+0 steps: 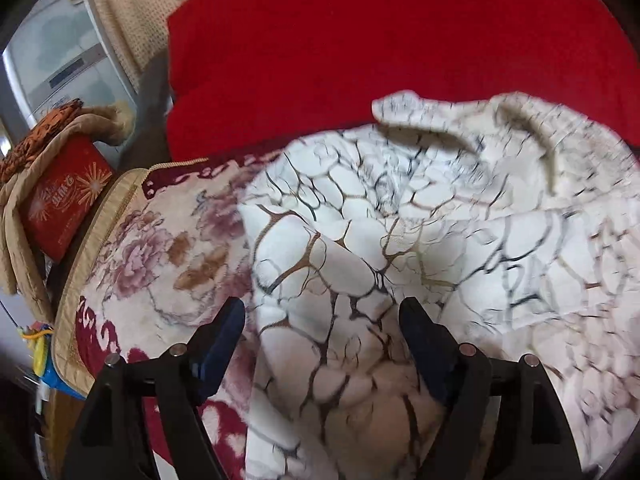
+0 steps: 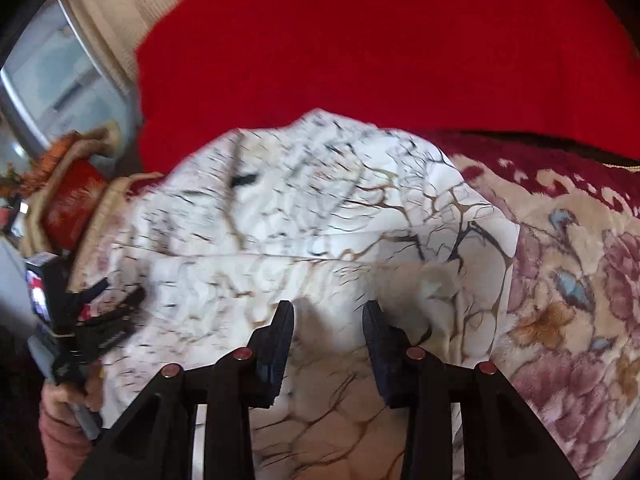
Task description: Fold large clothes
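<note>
Red cloth [image 1: 380, 48]: fills the far side of both views, a plain bright red surface behind everything else.
Blanket [image 1: 160, 248]: plush, cream with pink flowers and a dark red border; it lies under the garment and shows bare at the left in the left wrist view and at the right in the right wrist view [image 2: 568, 300].
Garment [image 1: 400, 240]: white with a web of black and gold lines — it lies rumpled on the blanket, near the red cloth, its far edge folded into loose flaps. Parts of it are blurred in both views.
Window [image 1: 60, 52]: far left, pale glass beside a cream curtain.
Red box [image 1: 64, 204]: left of the blanket, tilted, with gold starbursts on it.
Left gripper [image 1: 322, 320]: fingers wide apart over the near part of the garment, nothing between them — whether the tips touch the fabric cannot be told. In the right wrist view it shows at the left edge [image 2: 104, 308], held in a hand.
Right gripper [image 2: 328, 316]: fingers apart with a clear gap, over the near edge of the garment [image 2: 300, 220]; nothing is pinched.
</note>
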The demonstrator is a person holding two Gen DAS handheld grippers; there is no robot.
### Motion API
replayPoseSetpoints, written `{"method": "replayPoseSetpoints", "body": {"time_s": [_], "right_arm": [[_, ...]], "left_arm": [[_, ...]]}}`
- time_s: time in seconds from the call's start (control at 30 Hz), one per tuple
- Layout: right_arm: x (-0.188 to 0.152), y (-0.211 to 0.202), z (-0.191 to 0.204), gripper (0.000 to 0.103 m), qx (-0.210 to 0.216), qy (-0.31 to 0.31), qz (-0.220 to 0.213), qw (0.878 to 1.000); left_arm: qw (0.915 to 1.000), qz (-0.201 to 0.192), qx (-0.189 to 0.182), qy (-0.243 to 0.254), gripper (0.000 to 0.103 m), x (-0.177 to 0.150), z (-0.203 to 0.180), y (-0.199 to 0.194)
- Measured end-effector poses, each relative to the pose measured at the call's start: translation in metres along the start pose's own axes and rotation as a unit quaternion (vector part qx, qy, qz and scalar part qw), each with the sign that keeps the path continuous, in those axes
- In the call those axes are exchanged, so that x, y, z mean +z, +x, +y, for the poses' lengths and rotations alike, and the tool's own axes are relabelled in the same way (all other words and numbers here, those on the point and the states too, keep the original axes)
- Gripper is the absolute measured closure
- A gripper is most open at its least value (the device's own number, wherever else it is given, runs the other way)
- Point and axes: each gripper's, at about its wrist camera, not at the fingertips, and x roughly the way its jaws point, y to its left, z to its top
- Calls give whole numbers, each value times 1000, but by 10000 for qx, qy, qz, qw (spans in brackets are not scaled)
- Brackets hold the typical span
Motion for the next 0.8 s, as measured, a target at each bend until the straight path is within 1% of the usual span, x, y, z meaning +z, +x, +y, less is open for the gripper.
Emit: {"method": "replayPoseSetpoints", "body": {"time_s": [0.03, 0.1, 0.17, 0.2, 0.27, 0.3, 0.33, 0.37, 0.47, 0.5, 0.53, 0.6, 0.63, 0.7, 0.73, 0.77, 0.8], "right_arm": [[-5, -9, 2, 64, 112, -33, -58, 9999], [-15, -22, 12, 64, 253, -208, -136, 9994], [-27, -33, 21, 64, 257, -433, -106, 9987], [-32, -34, 26, 64, 251, -494, -51, 9985], [-48, -31, 28, 63, 238, -547, 151, 9981], [-55, -28, 25, 64, 188, -569, 235, 9979], [-64, -24, 23, 64, 144, -587, 306, 9977], [-70, -26, 21, 64, 140, -588, 309, 9977], [-73, -37, 20, 64, 163, -510, 191, 9984], [-74, -43, 21, 64, 233, -502, 88, 9984], [-76, -54, 22, 64, 379, -526, -83, 9979], [-79, -60, 24, 64, 517, -576, -244, 9967], [-80, -61, 25, 64, 505, -599, -252, 9966], [-83, -52, 22, 64, 321, -598, -25, 9977], [-84, -40, 18, 65, 248, -514, 214, 9981], [-85, -30, 15, 64, 247, -410, 408, 9980], [-84, -24, 13, 64, 263, -344, 478, 9979]], "left_arm": [[9999, -103, -74, -62, 22, -2, 2, -8], [9995, -262, -200, -29, 22, -7, 2, -22], [9992, -321, -220, 95, 22, -15, -2, -31], [9991, -313, -233, 178, 22, -23, -5, -34], [9991, -197, -179, 332, 22, -37, -10, -32], [9990, -99, -156, 405, 22, -43, -13, -29], [9988, -23, -158, 460, 22, -46, -16, -26], [9988, -26, -154, 473, 22, -47, -16, -24], [9988, -297, -182, 351, 22, -46, -8, -35], [9983, -465, -231, 251, 22, -46, -3, -42], [9980, -535, -258, 202, 22, -46, -2, -46], [9971, -688, -301, 134, 22, -46, 1, -50], [9973, -681, -186, 178, 22, -45, 0, -48], [9987, -412, 74, 273, 21, -44, -1, -31], [9994, -261, -3, 247, 21, -44, 2, -22], [9997, -108, -171, 129, 21, -42, 5, -15], [9996, -37, -284, 8, 21, -40, 9, -13]]}}
